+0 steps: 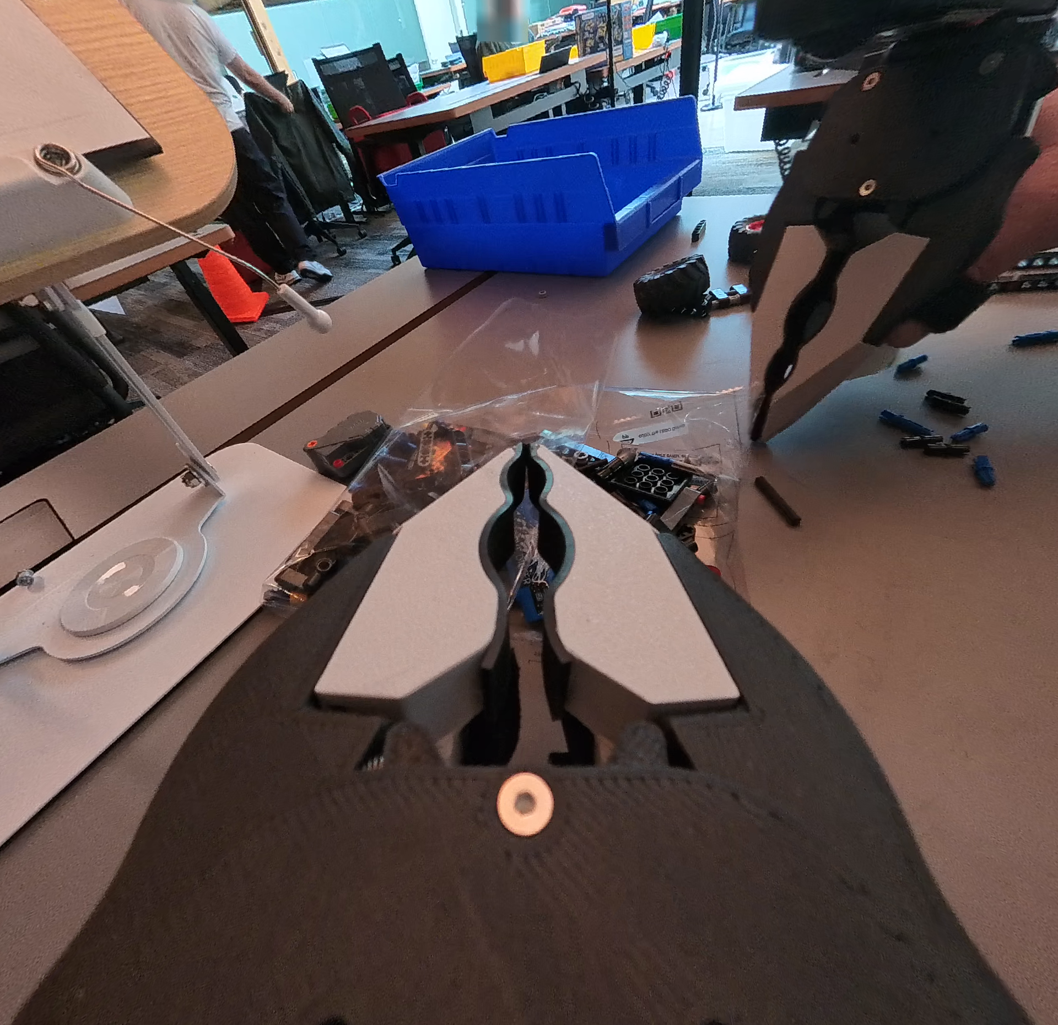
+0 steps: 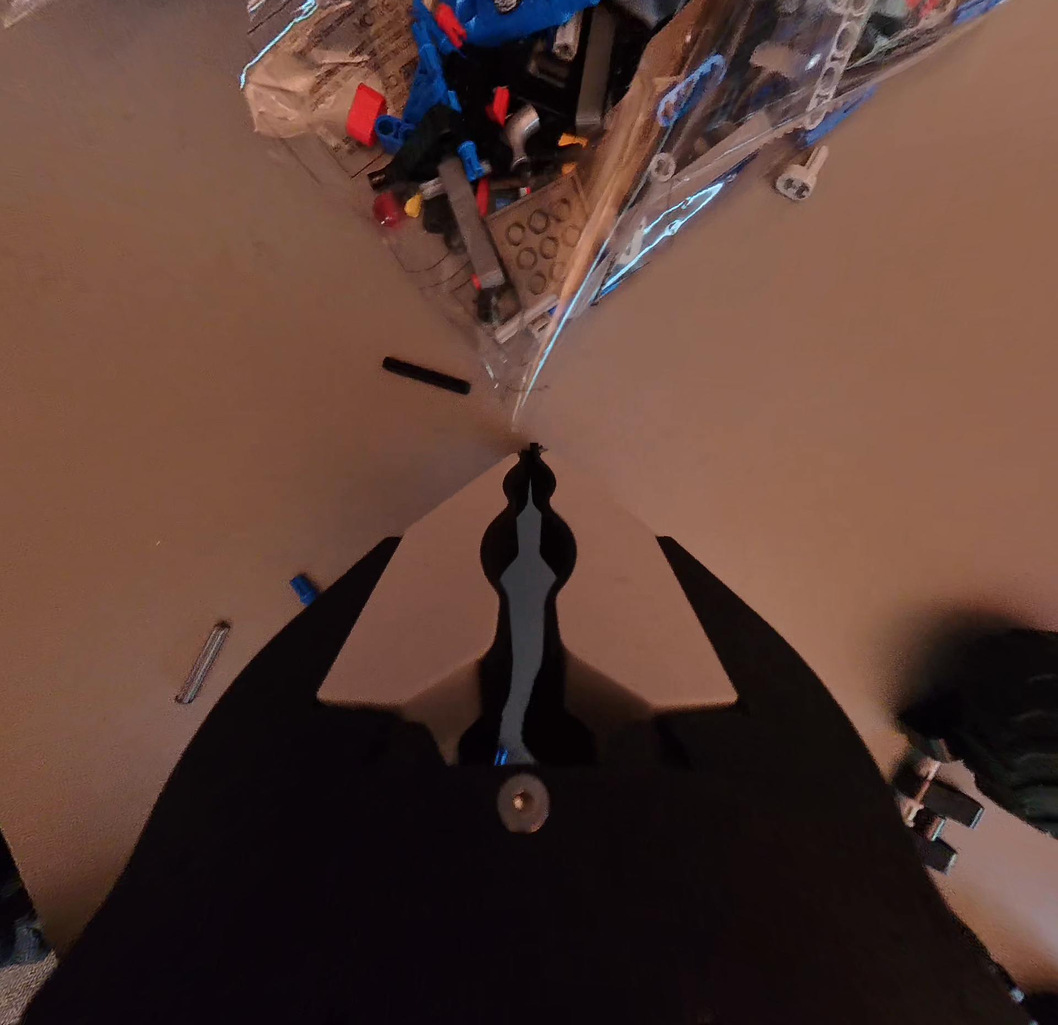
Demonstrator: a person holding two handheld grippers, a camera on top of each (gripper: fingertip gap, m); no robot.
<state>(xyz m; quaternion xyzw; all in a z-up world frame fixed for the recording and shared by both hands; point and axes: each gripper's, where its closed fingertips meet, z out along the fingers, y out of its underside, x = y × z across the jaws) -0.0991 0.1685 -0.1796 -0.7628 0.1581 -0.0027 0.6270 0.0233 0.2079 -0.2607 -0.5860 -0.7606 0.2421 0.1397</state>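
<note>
Clear plastic bags of small building pieces [image 1: 675, 419] lie on the brown table [image 1: 859, 625]. My left gripper [image 1: 525, 447] is over the bags and shut on the clear film, which rises in a fold from its fingertips. My right gripper [image 2: 532, 452] points down at the table and is shut on the corner of a bag [image 2: 515, 224], which tapers to its tips. The right gripper also shows in the left wrist view [image 1: 758, 430], held by a hand [image 1: 1030, 213]. A black rod [image 2: 425, 375] lies beside that corner and also shows in the left wrist view [image 1: 777, 500].
A blue bin [image 1: 544, 207] stands at the table's far side. A black tyre [image 1: 672, 284] and loose blue and black pins [image 1: 904, 423] lie to the right. A white stand base [image 1: 143, 568] is at the left. A person [image 1: 217, 81] stands beyond. The gap from one gripper's tips to the other's is roughly 15 cm. The left gripper is farther from the black rod [image 2: 425, 375], some 12 cm, than the right, some 4 cm.
</note>
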